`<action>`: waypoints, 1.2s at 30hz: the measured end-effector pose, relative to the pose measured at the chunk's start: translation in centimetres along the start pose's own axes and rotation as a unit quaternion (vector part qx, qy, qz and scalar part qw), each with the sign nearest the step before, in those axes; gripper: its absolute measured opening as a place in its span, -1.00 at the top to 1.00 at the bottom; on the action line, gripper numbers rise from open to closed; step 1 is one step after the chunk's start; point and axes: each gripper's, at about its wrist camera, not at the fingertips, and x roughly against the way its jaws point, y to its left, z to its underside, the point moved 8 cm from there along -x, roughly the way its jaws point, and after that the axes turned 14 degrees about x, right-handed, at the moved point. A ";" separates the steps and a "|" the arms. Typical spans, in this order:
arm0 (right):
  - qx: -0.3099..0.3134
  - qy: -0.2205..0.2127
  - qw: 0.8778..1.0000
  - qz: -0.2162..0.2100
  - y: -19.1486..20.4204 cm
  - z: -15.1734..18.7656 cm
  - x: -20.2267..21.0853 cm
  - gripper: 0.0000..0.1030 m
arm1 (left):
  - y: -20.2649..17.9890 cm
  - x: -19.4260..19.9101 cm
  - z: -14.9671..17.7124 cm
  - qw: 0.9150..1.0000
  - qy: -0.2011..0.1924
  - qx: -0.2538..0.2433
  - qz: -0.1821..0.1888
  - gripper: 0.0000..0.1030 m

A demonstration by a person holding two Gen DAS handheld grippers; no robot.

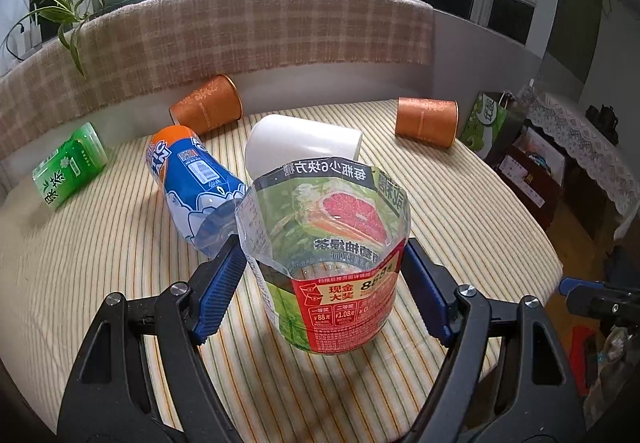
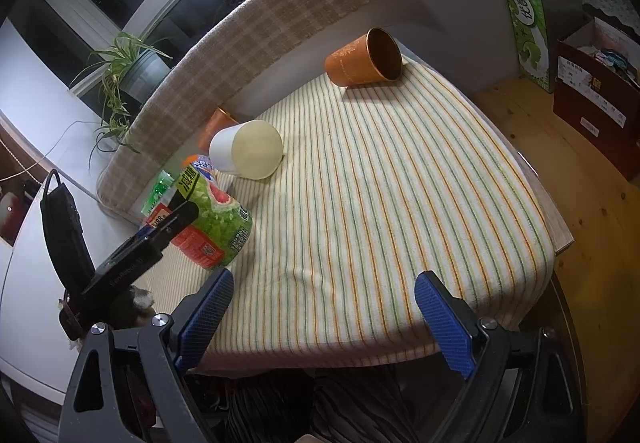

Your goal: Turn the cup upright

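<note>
A clear cut-bottle cup with a green and red grapefruit label (image 1: 332, 255) stands upright on the striped cloth (image 1: 100, 263), mouth up, between the fingers of my left gripper (image 1: 324, 283). The blue pads (image 1: 220, 291) stand close to its sides; the right pad shows a small gap, so the jaws look open around it. The same cup shows in the right wrist view (image 2: 216, 227) with the left gripper beside it. My right gripper (image 2: 324, 319) is open and empty over the table's near edge.
Lying on their sides: a white cup (image 1: 300, 147), two orange cups (image 1: 206, 105) (image 1: 426, 121), a blue cut bottle (image 1: 192, 179) and a green cup (image 1: 68, 163). A checked cushion (image 1: 240, 31) backs the table. Boxes (image 2: 592, 91) stand on the wooden floor at right.
</note>
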 end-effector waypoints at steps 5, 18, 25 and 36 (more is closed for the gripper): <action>0.003 0.001 1.000 0.000 0.4 -0.1 0.0 -0.82 | 0.0 0.0 0.2 1.000 0.006 0.004 0.008 -0.57; 0.013 0.002 1.000 -0.003 1.3 -0.2 -0.2 -0.82 | 0.2 -0.3 1.5 0.994 0.061 0.060 0.072 -0.66; 0.022 -0.002 1.000 0.000 1.8 -0.5 -0.2 -0.82 | 0.6 -0.1 2.4 0.991 0.077 0.068 0.081 -0.77; 0.066 -0.026 0.997 0.008 4.4 -1.7 0.0 -0.82 | 3.5 2.6 3.5 0.995 0.051 0.075 0.050 -0.77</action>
